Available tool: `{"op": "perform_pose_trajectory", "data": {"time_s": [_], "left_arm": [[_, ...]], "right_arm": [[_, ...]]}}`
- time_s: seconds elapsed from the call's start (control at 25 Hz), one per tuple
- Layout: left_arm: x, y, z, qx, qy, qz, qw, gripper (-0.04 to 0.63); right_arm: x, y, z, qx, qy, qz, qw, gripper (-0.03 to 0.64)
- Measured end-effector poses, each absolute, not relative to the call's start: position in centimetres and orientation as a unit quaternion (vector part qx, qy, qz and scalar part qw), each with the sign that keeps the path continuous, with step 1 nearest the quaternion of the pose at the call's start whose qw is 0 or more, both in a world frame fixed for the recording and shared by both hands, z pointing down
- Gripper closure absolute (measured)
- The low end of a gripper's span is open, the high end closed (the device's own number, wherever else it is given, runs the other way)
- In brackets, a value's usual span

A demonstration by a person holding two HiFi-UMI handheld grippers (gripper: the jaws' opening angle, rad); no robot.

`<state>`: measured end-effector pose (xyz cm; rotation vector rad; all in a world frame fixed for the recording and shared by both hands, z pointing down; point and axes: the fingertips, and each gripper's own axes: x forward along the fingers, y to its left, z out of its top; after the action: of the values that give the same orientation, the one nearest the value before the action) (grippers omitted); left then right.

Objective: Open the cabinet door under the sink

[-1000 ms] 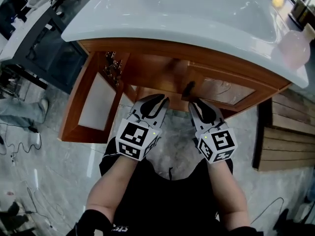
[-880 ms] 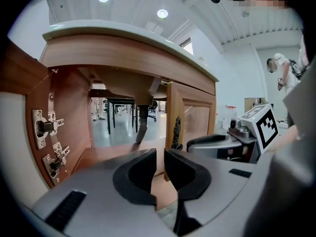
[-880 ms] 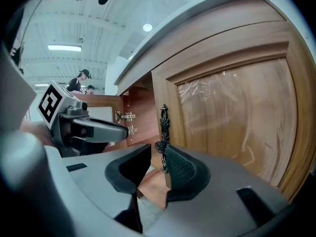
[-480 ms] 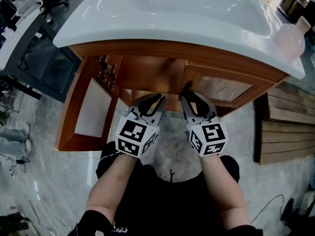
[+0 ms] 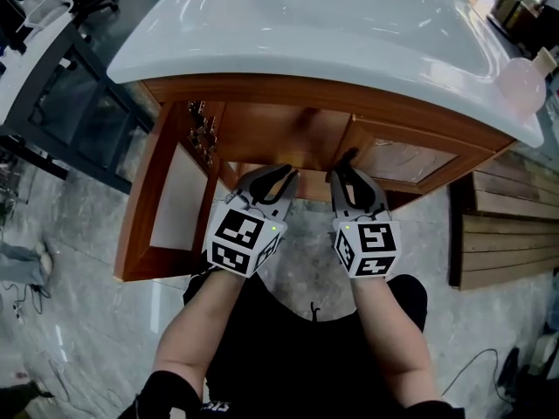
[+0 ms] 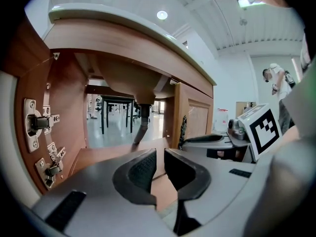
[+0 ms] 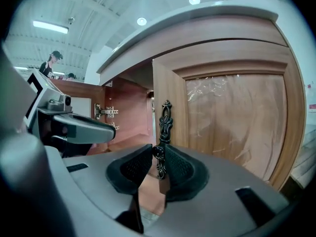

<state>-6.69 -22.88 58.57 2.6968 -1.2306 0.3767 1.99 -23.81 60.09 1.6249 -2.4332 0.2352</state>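
Note:
The vanity under the white sink [image 5: 332,24] has two wooden doors. Its left door [image 5: 166,199] stands swung wide open, hinges [image 6: 37,125] bare. The right door [image 7: 232,117] is closed and carries a dark ornate handle [image 7: 164,120] on its left edge. My right gripper [image 7: 159,158] has just been closing, and its pads pinch the handle's knob between them. In the head view the right gripper [image 5: 345,166] reaches the handle [image 5: 348,156]. My left gripper [image 6: 159,164] hovers at the open compartment's mouth with a narrow gap between its jaws and nothing in it.
A drain pipe [image 6: 143,117] hangs inside the open compartment. Wooden planks [image 5: 511,234] lie on the floor at the right. A dark table [image 5: 52,85] stands at the left. A pink round object [image 5: 524,85] sits on the counter's right end. A person [image 7: 52,60] stands far off.
My right gripper has moved forward and left from beside the handle until its jaws stand around it. The left gripper has barely shifted.

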Motion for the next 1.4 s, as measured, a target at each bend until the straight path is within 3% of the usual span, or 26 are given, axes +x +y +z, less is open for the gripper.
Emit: {"op": "perform_pose_trajectory", "data": {"time_s": [0.24, 0.48, 0.68, 1.04, 1.4], "left_arm": [[-4.7, -22.9, 56.7, 0.92, -0.372, 0.112, 0.054, 0.531], [-2.1, -21.8, 55.4, 0.943, -0.312, 0.112, 0.026, 0.447], [-0.5, -21.1, 54.5, 0.955, -0.275, 0.114, 0.011, 0.433], [3.8, -19.2, 51.7, 0.973, -0.21, 0.097, -0.026, 0.435], [4.1, -18.8, 50.8, 0.978, -0.194, 0.071, -0.021, 0.483]], "right_arm": [[2.0, -23.1, 60.1, 0.522, -0.84, 0.082, 0.121, 0.529], [1.8, -21.7, 60.1, 0.505, -0.851, 0.088, 0.117, 0.529], [2.2, -19.6, 60.2, 0.486, -0.861, 0.091, 0.12, 0.528], [2.7, -17.0, 60.4, 0.466, -0.871, 0.099, 0.121, 0.525], [2.9, -16.5, 60.3, 0.458, -0.875, 0.101, 0.119, 0.525]]}}
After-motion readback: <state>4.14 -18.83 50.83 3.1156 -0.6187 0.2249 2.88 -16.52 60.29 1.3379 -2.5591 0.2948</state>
